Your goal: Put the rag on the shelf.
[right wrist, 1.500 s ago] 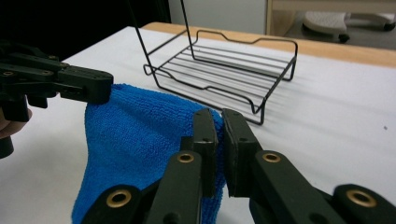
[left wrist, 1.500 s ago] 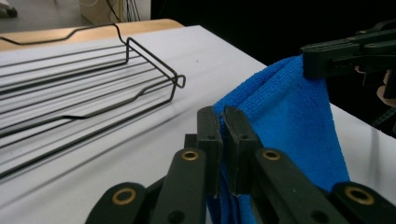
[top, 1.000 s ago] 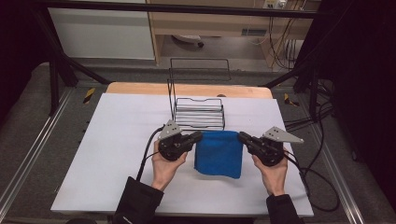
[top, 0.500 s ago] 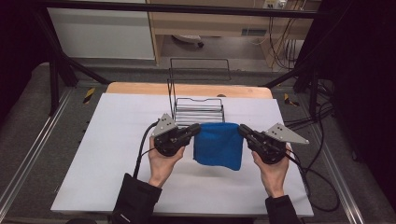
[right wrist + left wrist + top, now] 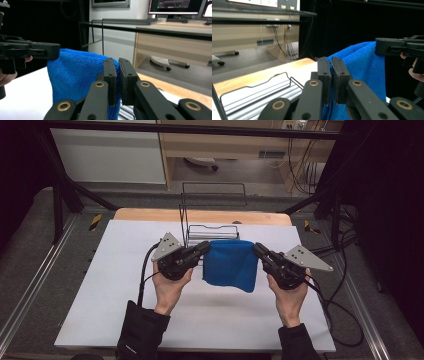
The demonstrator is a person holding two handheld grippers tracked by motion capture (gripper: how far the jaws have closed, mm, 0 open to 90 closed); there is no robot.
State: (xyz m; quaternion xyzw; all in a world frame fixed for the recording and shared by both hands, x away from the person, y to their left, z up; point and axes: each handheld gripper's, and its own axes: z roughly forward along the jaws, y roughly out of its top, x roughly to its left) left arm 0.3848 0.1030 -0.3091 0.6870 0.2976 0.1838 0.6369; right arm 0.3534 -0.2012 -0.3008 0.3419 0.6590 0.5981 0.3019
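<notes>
**Blue Cloth Held Up Between Two Grippers**

The left gripper (image 5: 204, 248) and right gripper (image 5: 258, 251) each pinched a top corner of the blue terry cloth (image 5: 231, 264), jaws clamped tight, hanging it above the white table (image 5: 100, 270). Just behind stood a black wire rack (image 5: 212, 231).

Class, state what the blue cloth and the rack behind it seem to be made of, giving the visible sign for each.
Blue cloth: soft looped pile, matte, likely microfibre or terry; it drapes limp between the grippers. Rack: thin dark wire, probably coated metal, bent into an open frame.
</notes>
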